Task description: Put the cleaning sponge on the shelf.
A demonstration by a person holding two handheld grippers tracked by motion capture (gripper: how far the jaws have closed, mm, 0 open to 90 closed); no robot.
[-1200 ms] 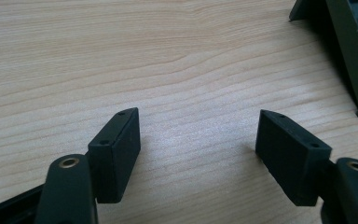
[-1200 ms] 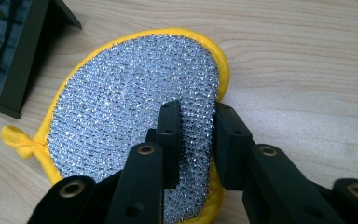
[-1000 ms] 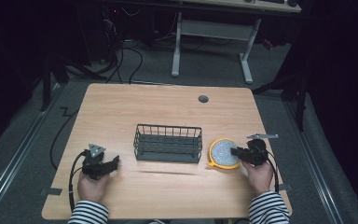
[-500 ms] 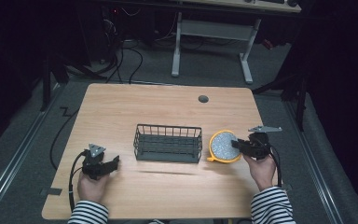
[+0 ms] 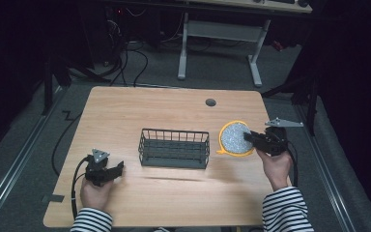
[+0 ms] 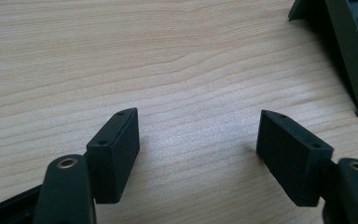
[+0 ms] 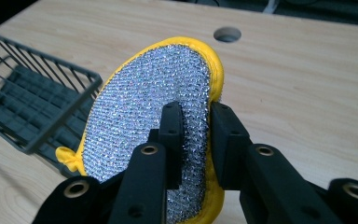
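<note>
A round scouring pad (image 5: 235, 137) with a silver mesh face and yellow rim hangs above the table's right side, held on edge. My right gripper (image 5: 249, 138) is shut on its near rim; in the right gripper view the two pads (image 7: 173, 135) pinch the scouring pad (image 7: 144, 107) from both faces. A dark wire basket (image 5: 174, 147) stands in the middle of the table, left of the pad. My left gripper (image 5: 120, 167) rests low at the table's front left, open, with bare wood between its fingertips (image 6: 116, 149).
The basket's corner (image 6: 349, 51) lies ahead and to the right in the left gripper view. A round cable hole (image 5: 210, 102) sits in the tabletop behind the basket. The table's right edge (image 5: 290, 159) is close to my right hand.
My right gripper has lifted the scouring pad off the table and turned it up on edge. The left gripper has stayed put.
</note>
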